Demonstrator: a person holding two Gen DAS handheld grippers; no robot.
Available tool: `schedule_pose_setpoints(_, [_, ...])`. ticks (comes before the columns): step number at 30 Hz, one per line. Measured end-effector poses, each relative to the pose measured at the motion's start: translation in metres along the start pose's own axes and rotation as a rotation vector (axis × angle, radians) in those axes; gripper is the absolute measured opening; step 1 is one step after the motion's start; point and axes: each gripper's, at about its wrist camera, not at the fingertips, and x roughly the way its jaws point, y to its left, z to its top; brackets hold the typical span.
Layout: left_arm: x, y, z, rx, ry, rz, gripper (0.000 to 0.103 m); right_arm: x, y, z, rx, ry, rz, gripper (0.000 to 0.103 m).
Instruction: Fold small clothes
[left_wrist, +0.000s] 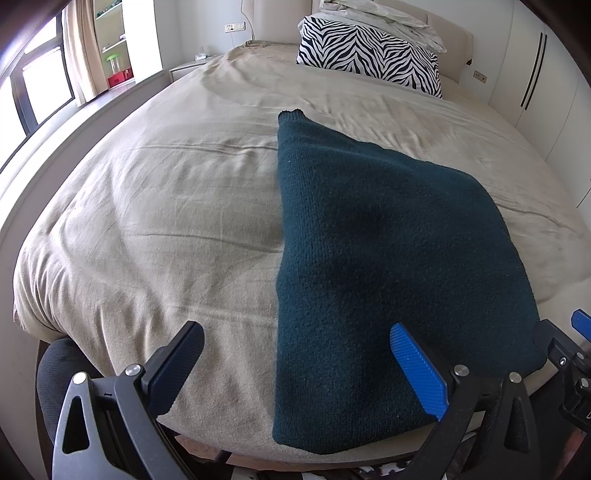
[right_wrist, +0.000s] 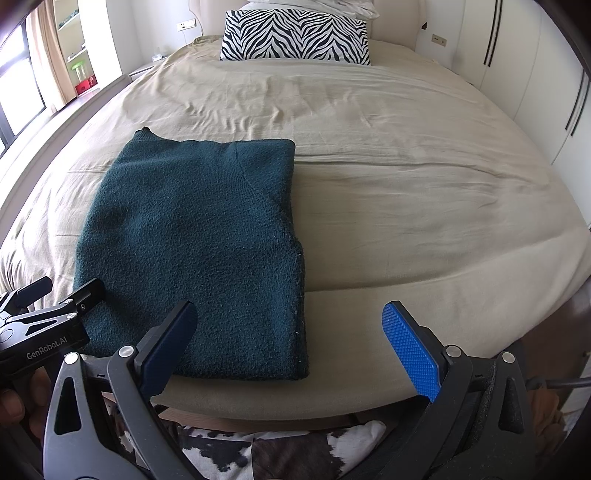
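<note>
Dark teal knitted sweater (right_wrist: 192, 251), folded lengthwise on the beige bedsheet (right_wrist: 406, 206), runs away from us between our 2 spread, empty tools: left gripper (left_wrist: 295, 369) and right gripper (right_wrist: 291, 350) straddle its near corners.

I read one marking only: "GenRobot.AI" in pale letters on the black body of the left gripper (right_wrist: 55, 291), right wrist view. Nothing else legible from here.

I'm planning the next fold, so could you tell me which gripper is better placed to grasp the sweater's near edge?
Probably left: the left gripper, open, has the sweater edge between its fingers; the right gripper mostly frames bare bedsheet.
</note>
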Motion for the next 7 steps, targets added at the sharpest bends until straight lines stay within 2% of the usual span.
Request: schedule_pose_setpoints(7, [-0.0016, -0.0005, -0.0006, 0.002, -0.006, 0.009, 0.103, 0.0002, 0.0008, -0.0006, 0.001, 0.001, 0.000, 0.102])
